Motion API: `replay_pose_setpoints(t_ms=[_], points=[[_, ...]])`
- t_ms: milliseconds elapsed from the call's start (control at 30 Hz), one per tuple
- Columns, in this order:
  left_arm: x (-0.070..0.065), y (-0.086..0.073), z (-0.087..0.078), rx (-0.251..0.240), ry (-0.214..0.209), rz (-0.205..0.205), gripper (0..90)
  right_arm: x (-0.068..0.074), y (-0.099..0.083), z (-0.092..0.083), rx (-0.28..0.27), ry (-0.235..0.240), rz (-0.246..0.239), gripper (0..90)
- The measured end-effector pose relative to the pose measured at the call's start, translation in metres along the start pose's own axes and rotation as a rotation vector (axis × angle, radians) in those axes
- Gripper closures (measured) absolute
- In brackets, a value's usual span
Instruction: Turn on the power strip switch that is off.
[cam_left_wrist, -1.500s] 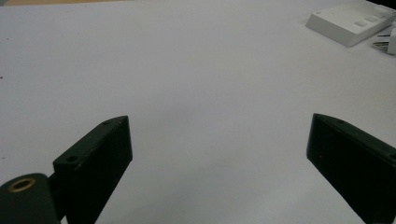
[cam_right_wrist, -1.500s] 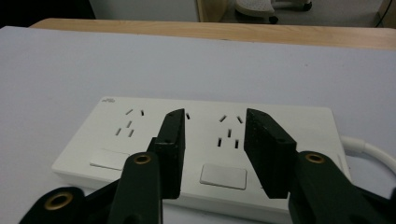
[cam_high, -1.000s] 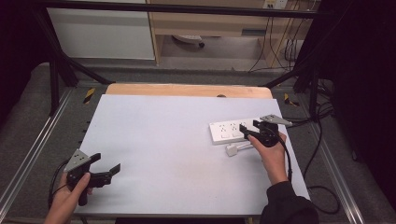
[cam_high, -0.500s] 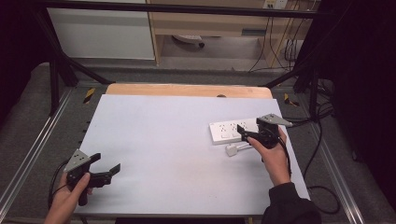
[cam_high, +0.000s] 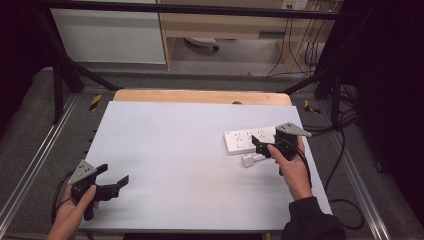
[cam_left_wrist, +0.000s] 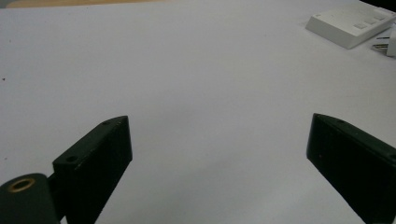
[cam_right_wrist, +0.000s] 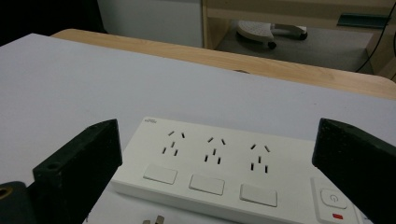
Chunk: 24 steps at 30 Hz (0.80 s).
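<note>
A white power strip with three sockets lies flat on the right side of the white table; it shows close up in the right gripper view. A small white plug lies loose on the table just in front of it. My right gripper hovers at the strip's right end, pointing left over it. Its jaws have just been opening and now stand wide, with nothing pressed between them. My left gripper rests open near the front left corner, with bare table between its jaws.
A wooden board borders the table's far edge. Dark cables trail off the right side. Metal rails run along both sides. In the left gripper view the strip and the plug sit far off at the upper right.
The right gripper's jaws have spread wider while the hand stayed by the strip's right end. The plug lies where it was. The left hand has not moved.
</note>
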<state>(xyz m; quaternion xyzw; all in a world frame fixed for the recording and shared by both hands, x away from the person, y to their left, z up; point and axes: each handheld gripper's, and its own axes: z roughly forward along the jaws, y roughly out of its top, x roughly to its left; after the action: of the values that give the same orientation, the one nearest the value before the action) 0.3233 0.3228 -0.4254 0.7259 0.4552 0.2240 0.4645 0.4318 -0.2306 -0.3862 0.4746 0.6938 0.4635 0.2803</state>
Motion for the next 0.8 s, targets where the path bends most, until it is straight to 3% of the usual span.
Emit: replay_pose_setpoints(t_ms=[567, 800], points=[[0.0, 0.0, 0.0, -0.005, 0.001, -0.001, 6.9, 0.003, 0.01, -0.026, -0.016, 0.043, 0.001, 5.8], [0.0, 0.0, -0.001, -0.008, 0.001, -0.002, 6.9, 0.009, 0.007, -0.04, -0.012, 0.074, -0.031, 5.6]])
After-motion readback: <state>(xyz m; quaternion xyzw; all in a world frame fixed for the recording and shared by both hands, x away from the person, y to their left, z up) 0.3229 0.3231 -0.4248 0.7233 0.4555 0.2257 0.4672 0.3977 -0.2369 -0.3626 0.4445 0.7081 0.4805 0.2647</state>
